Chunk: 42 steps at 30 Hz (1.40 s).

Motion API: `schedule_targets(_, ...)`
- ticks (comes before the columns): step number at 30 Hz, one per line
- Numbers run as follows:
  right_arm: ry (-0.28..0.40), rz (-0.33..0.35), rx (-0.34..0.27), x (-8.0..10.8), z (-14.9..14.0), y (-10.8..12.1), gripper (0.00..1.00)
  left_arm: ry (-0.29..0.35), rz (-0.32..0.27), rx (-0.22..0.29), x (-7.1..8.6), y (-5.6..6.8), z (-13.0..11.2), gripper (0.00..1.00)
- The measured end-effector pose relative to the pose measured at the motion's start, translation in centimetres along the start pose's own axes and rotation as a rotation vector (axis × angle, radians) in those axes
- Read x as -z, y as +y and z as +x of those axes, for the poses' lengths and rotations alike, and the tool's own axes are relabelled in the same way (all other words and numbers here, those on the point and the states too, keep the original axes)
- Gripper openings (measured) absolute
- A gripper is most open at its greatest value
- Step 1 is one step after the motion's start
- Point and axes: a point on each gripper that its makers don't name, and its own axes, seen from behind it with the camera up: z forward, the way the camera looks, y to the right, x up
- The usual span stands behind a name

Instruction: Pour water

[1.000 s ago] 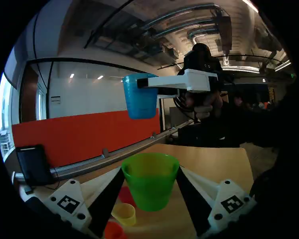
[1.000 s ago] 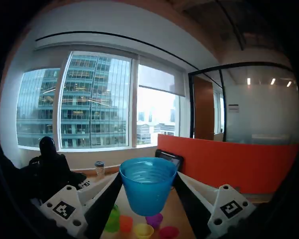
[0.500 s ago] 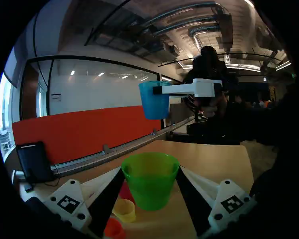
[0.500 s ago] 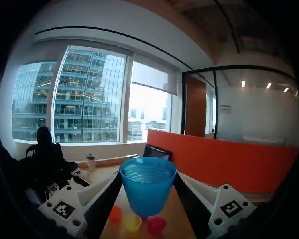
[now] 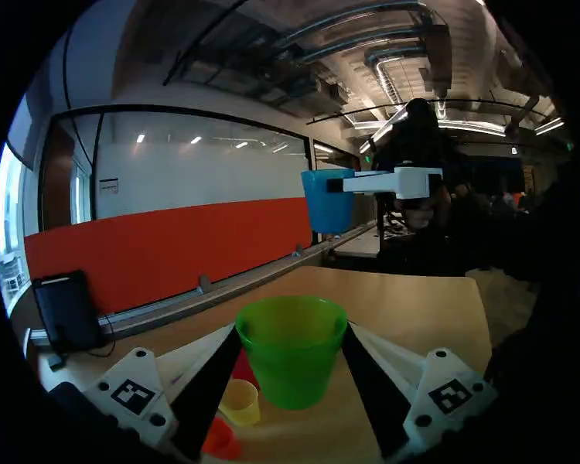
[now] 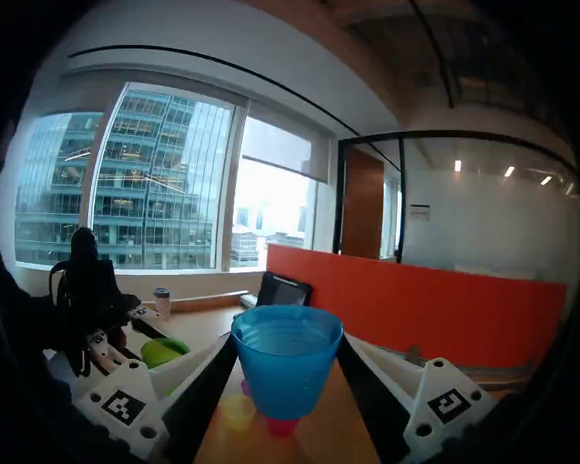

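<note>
Left gripper (image 5: 292, 363): fingers clamped on either side of the upright green cup (image 5: 291, 352), held above the wooden table (image 5: 414, 301).
Right gripper (image 6: 287, 371): fingers clamped on the upright blue cup (image 6: 288, 359), higher than the green cup and well apart from it.
Small yellow cup (image 5: 240, 400) and orange cup (image 5: 219, 442): on the table, partly hidden by a left finger, the orange one cut off.
Blue cup's contents: cannot tell.

Orange partition (image 5: 166, 247) runs along the far edge of my wooden table (image 5: 414, 298), with a glass wall (image 5: 189, 174) right above it. A black tablet (image 5: 66, 309) is propped against the partition's left end. On the table in front of the partition I've got a small yellow cup (image 5: 240, 400), and an orange cup (image 5: 219, 439) just beside it. In the right gripper view, big windows (image 6: 158, 185) open up past the partition's end, and a lidded jar (image 6: 162, 300) stands below them.
</note>
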Motion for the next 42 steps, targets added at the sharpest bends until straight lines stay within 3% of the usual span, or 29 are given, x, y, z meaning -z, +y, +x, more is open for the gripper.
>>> schedule_targets(12, -0.06, 0.029, -0.015, 1.2, -3.4, -0.6, 0.91, -0.07, -0.012, -0.01, -0.2, 0.4, -2.4, 0.87)
schedule_targets(24, -0.165, 0.085, -0.02, 1.8, -7.6, -1.5, 0.92, -0.164, -0.035, -0.01, -0.3, 0.8, -5.5, 0.87)
schedule_targets(42, -0.284, 0.117, 0.02, 2.8, -11.7, -2.3, 0.92, -0.313, -0.074, -0.026, -0.7, 1.8, -9.8, 0.87)
